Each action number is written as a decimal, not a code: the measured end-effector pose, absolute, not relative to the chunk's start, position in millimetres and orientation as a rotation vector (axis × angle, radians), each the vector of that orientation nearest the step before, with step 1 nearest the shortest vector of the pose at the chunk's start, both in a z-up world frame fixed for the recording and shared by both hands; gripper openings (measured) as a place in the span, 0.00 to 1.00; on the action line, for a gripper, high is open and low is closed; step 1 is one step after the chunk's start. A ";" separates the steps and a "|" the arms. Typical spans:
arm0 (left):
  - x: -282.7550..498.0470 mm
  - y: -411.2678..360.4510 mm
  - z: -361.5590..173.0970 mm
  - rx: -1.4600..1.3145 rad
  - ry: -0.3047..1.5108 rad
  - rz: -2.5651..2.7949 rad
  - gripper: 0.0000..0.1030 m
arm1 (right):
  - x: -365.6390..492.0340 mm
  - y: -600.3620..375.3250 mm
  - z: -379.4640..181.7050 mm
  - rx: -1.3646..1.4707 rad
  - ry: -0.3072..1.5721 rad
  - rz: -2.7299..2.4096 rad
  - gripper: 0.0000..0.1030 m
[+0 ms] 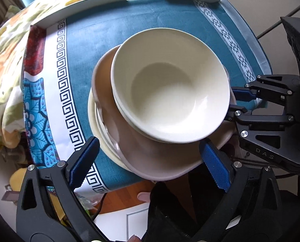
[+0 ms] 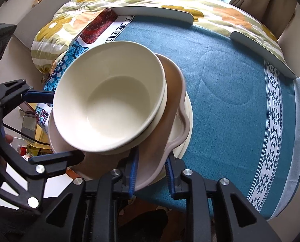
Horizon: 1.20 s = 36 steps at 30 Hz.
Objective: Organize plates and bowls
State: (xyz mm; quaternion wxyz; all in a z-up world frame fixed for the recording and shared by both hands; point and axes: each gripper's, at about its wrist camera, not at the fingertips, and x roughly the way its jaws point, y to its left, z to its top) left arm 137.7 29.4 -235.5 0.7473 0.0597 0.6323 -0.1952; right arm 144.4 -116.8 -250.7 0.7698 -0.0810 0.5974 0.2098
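Right wrist view: the cream bowl (image 2: 109,98) sits atop the brown plate (image 2: 170,109), which rests on a cream plate (image 2: 187,119) near the teal worktop's (image 2: 230,100) front edge. The right gripper (image 2: 152,173) fingers are nearly closed, pinching the brown plate's rim. The left gripper (image 1: 150,161) fingers are spread wide, flanking the stack's near edge without touching.

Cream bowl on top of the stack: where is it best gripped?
Pinch the rim of the round cream ceramic bowl, one finger inside and one outside, coming from above on the near side; its wall is too wide to span, and its rim stands exposed above the taupe wavy-edged plate.
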 end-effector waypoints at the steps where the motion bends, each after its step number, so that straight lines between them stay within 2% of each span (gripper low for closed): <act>1: 137.6 28.8 -234.8 0.140 1.382 -0.422 0.96 | 144.5 -117.7 -249.3 -0.170 1.295 0.453 0.22; 11: 117.9 38.8 -208.0 0.115 1.355 -0.428 0.96 | 130.0 -129.4 -217.2 -0.125 1.271 0.424 0.23; 20: 58.8 47.3 -147.0 0.067 1.182 -0.316 0.96 | 82.6 -150.7 -164.4 -0.065 1.149 0.438 0.23; 22: 40.2 45.7 -127.4 0.049 1.120 -0.283 0.96 | 65.7 -160.6 -146.9 -0.051 1.103 0.428 0.29; 24: 20.1 41.1 -106.7 0.040 1.053 -0.243 0.96 | 49.2 -170.3 -129.7 -0.033 1.059 0.425 0.49; 28: -22.3 26.7 -62.4 0.038 0.897 -0.186 0.96 | 10.2 -196.5 -88.2 -0.003 0.940 0.383 0.58; 30: -43.4 20.3 -41.0 0.039 0.811 -0.142 0.96 | -10.0 -211.7 -67.3 0.017 0.862 0.342 0.80; 32: -63.5 16.4 -20.9 0.032 0.734 -0.099 1.00 | -28.3 -226.0 -50.7 0.032 0.796 0.293 0.92; 36: -100.7 12.0 9.0 0.015 0.603 -0.032 1.00 | -60.3 -241.5 -22.7 0.022 0.688 0.204 0.95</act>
